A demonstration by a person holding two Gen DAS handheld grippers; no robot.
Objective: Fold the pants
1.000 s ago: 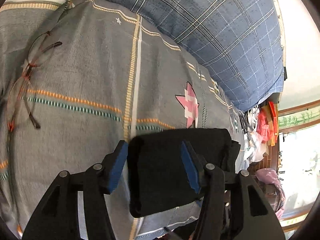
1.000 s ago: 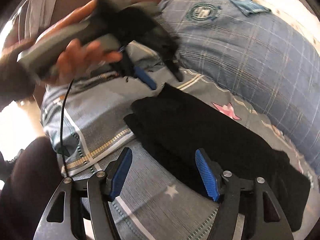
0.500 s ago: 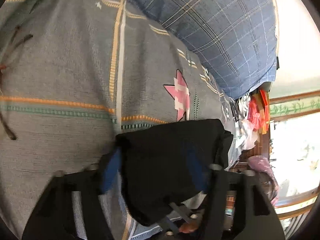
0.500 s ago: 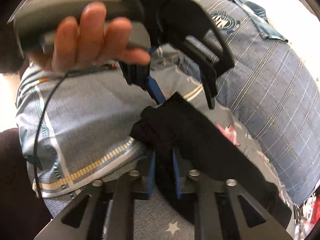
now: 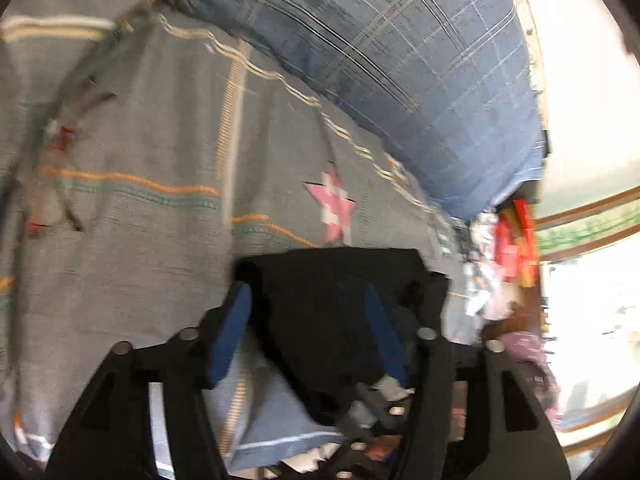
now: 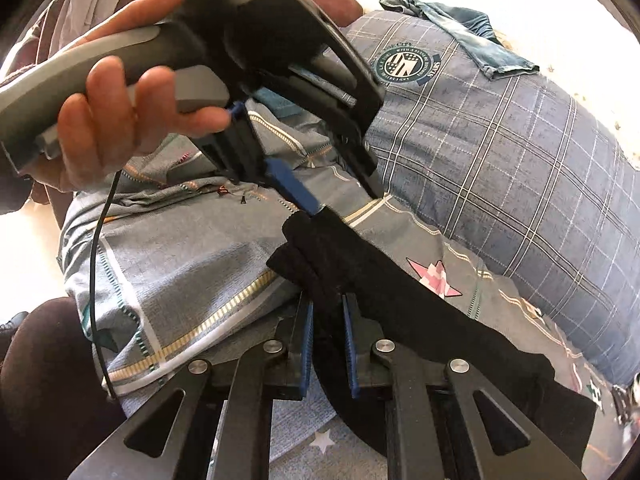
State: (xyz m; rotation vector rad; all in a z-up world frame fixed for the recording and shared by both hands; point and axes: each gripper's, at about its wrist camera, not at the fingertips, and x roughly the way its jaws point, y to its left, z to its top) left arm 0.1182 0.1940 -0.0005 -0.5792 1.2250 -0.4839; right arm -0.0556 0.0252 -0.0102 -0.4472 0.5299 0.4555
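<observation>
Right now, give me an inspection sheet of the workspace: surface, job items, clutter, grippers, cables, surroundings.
Surface: grey striped bedsheet with a pink star.
Job's things: black pants, folded into a long strip on the sheet.
Clutter: eyeglasses, blurred, on the sheet; denim garment on the blue plaid pillow.
Grippers: right gripper shut on the pants' edge; left gripper jaws opening, pants end between them, pads not pressing.
Cables: black cable hanging below the hand.
Surroundings: bright window, colourful items beyond the bed.

Grey bedspread (image 6: 180, 256) with striped bands and a pink star (image 5: 334, 206) covering the bed. Black pants (image 6: 400, 304) lying across it, near. Blue plaid pillow (image 6: 500, 168) far right, denim garment (image 6: 472, 36) on top. Eyeglasses (image 5: 56, 168) lying far left.
</observation>
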